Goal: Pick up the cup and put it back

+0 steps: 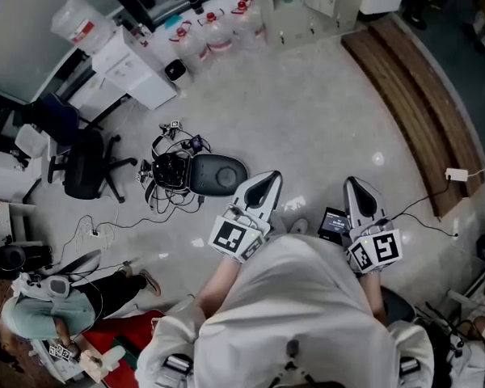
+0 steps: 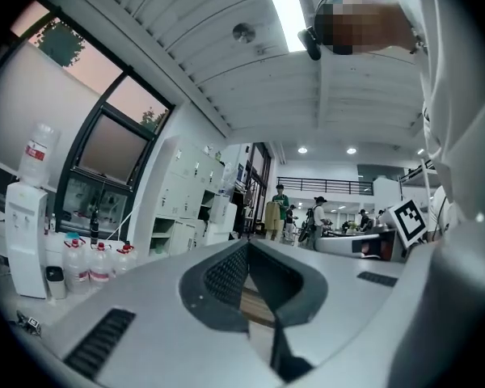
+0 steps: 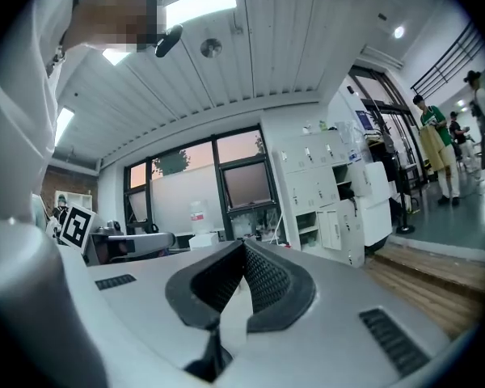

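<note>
No cup shows in any view. I hold both grippers close to my chest, above the floor, jaws pointing away from me. In the head view my left gripper (image 1: 264,184) has its two grey jaws pressed together at the tip, with nothing between them. My right gripper (image 1: 356,187) is the same, shut and empty. The left gripper view looks along its closed jaws (image 2: 247,246) into a long room. Past the closed jaws (image 3: 243,246), the right gripper view takes in windows and white lockers (image 3: 339,192). My white sleeves and each gripper's marker cube fill the bottom of the head view.
On the floor ahead lie a black device with tangled cables (image 1: 186,170) and a black office chair (image 1: 85,166). Water bottles (image 1: 214,31) and a white dispenser (image 1: 137,75) stand further off. A wooden step (image 1: 420,111) runs at the right. A person (image 1: 44,309) sits at lower left.
</note>
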{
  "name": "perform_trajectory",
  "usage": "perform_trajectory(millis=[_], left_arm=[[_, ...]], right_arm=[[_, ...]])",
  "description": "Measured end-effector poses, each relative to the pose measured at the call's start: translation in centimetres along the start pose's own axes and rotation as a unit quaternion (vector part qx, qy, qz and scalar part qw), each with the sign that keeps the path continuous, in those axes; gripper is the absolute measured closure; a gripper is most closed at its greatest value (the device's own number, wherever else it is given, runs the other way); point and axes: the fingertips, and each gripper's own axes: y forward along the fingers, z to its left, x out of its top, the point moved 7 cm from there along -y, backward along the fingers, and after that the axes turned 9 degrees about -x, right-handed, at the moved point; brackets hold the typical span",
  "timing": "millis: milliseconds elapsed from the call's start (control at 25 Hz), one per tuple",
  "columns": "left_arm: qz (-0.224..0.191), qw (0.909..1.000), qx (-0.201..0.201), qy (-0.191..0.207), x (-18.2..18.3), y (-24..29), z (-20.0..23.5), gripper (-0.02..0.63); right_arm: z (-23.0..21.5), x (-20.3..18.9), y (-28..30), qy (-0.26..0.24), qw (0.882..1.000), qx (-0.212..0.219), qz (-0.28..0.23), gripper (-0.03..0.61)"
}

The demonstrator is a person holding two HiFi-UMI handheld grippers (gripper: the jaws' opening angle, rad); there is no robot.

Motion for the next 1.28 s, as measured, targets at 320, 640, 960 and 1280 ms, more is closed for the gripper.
perform_trajectory(millis=[320,640,960,1280], left_arm=[[0.006,0.9999,-0.013,0.0,-0.5,2.1,0.4,0.606],[0.001,0.9999,-0.007,-0.009,-0.3,5.7,6.5,0.606],[-0.017,0.9996,-0.019,-0.012,1.6,11.5,16.1,0.606],[-0.021,0.9991,-0.035,0.009,4.1,14.6,24.2,0.606]], right_arm=[[-2.2,0.3,0.2,0.017,1.0,-0.012,-0.016,0.554],[-3.6,0.2,6.3,0.012,1.0,-0.023,0.004,0.554],[-5.2,3.0,16.7,-0.011,0.999,-0.032,-0.001,0.552],[-5.7,3.3,24.8,0.003,0.998,-0.057,-0.01,0.552]])
